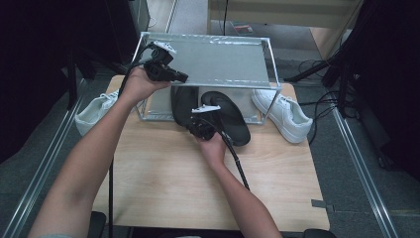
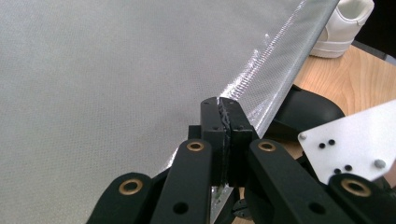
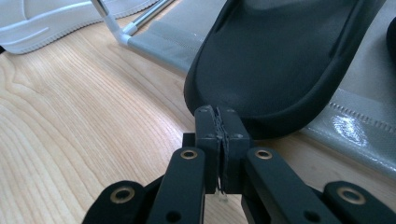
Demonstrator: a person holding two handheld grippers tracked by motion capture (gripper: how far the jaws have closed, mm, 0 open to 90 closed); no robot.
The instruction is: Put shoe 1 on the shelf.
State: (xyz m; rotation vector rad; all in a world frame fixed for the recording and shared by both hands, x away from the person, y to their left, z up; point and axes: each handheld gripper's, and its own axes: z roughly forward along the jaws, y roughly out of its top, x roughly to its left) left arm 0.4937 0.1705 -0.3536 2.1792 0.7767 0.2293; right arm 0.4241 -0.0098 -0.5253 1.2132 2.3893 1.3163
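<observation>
A metal-framed shoe rack (image 1: 271, 67) stands at the table's far edge, with a grey fabric top shelf (image 1: 223, 62) (image 2: 116, 84). Two black slippers lie on its lower shelf, heels out over the table: the left one (image 1: 181, 101) (image 3: 280, 60) and the right one (image 1: 230, 119). My left gripper (image 1: 181, 77) (image 2: 219, 105) is shut, its tips at the top shelf's shiny front edge near the left corner; whether fabric is pinched I cannot tell. My right gripper (image 1: 189, 124) (image 3: 217, 114) is shut, its tips against the near rim of the left slipper, nothing between the pads.
One white sneaker (image 1: 94, 111) (image 3: 46, 23) lies left of the rack and another (image 1: 287, 116) (image 2: 341, 28) to its right. The wooden table (image 1: 163, 183) stretches toward me. Cables trail from both grippers, and dark stands flank the table.
</observation>
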